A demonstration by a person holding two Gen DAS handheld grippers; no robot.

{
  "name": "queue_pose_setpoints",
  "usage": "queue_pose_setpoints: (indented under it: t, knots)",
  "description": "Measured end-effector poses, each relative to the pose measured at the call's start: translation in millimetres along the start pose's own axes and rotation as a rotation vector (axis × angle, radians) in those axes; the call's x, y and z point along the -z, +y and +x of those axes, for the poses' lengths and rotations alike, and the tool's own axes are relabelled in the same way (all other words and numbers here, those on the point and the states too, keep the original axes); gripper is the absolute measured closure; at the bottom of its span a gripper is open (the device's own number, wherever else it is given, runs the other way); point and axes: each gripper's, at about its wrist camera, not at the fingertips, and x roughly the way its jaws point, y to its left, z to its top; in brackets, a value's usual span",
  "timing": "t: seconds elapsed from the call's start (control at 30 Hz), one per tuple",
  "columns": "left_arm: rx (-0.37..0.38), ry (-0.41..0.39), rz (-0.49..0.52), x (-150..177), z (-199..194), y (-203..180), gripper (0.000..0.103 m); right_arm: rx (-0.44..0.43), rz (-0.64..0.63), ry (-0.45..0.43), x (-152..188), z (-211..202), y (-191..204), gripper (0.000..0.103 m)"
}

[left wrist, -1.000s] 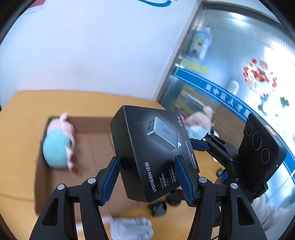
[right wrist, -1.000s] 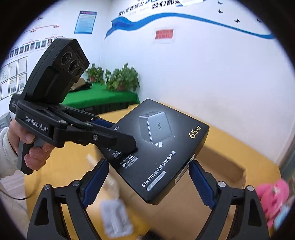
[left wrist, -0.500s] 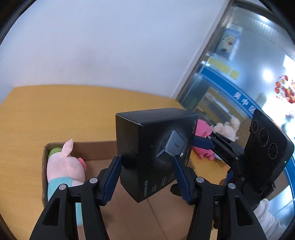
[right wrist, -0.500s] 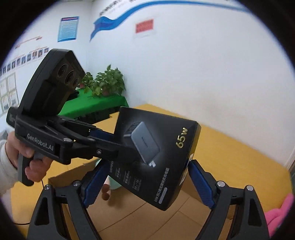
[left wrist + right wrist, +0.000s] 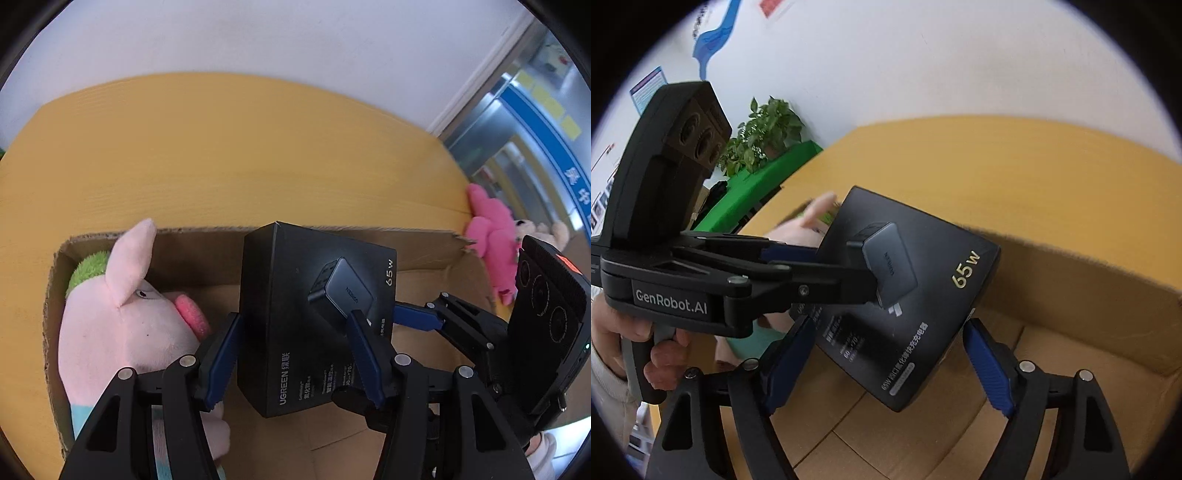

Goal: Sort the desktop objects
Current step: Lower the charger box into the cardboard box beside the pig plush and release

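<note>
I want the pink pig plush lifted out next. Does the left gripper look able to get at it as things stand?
Probably not yet: the left gripper is shut on the black charger box, so its jaws are taken. The pig plush lies close by in the cardboard box, uncovered.

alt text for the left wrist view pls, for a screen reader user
The left hand-held gripper clamps a black UGREEN 65W charger box, tilted, above an open cardboard box on a yellow table. The right hand-held gripper grips the charger box's right edge. A pink pig plush lies in the cardboard box's left end; a pink plush toy sits outside its right end.
</note>
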Motion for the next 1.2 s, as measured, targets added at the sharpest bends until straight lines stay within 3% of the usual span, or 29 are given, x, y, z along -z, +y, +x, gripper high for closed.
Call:
queue_pose_setpoints:
  t: [0.17,0.3,0.33,0.43,0.57,0.63,0.7,0.8,0.9,1.03,1.2]
  knots:
    - [-0.084,0.040,0.009,-3.0,8.1,-9.2,0.050,-0.034,0.050,0.051,-6.5,27.0,-13.1,0.026]
    - [-0.108,0.052,0.007,-4.5,8.9,-12.1,0.050,-0.043,0.066,0.055,-12.1,29.0,-15.0,0.026]
    - [-0.114,0.048,0.010,-3.7,8.2,-11.3,0.050,-0.040,0.059,0.059,3.0,22.2,-21.1,0.026]
    - [-0.106,0.018,0.007,-4.6,-1.5,-13.4,0.049,-0.030,0.036,0.060,4.6,23.2,-14.9,0.026]
    - [-0.132,-0.086,0.028,2.2,-36.6,-15.0,0.049,-0.021,0.062,0.028,0.9,13.8,-13.0,0.026]
    - [-0.121,-0.186,0.054,13.5,-69.8,-18.9,0.048,-0.001,0.081,-0.013,-4.3,-7.0,-8.8,0.026]
    - [-0.129,-0.281,0.074,29.4,-103.0,-24.1,0.035,0.093,0.057,-0.058,-2.0,-45.5,2.4,0.024]
    - [-0.208,-0.459,0.105,66.8,-152.5,-39.1,0.013,0.200,0.021,-0.135,13.3,-92.8,29.7,0.021]
    - [-0.206,-0.600,0.149,114.7,-187.8,-58.3,0.001,0.287,0.026,-0.229,39.9,-135.0,69.2,0.019]
    - [-0.077,-0.639,0.138,167.6,-216.8,-63.1,0.001,0.397,0.083,-0.309,88.1,-169.5,96.7,0.019]
    - [-0.071,-0.672,0.140,207.1,-227.1,-77.1,0.001,0.468,0.065,-0.319,123.1,-178.8,125.8,0.019]
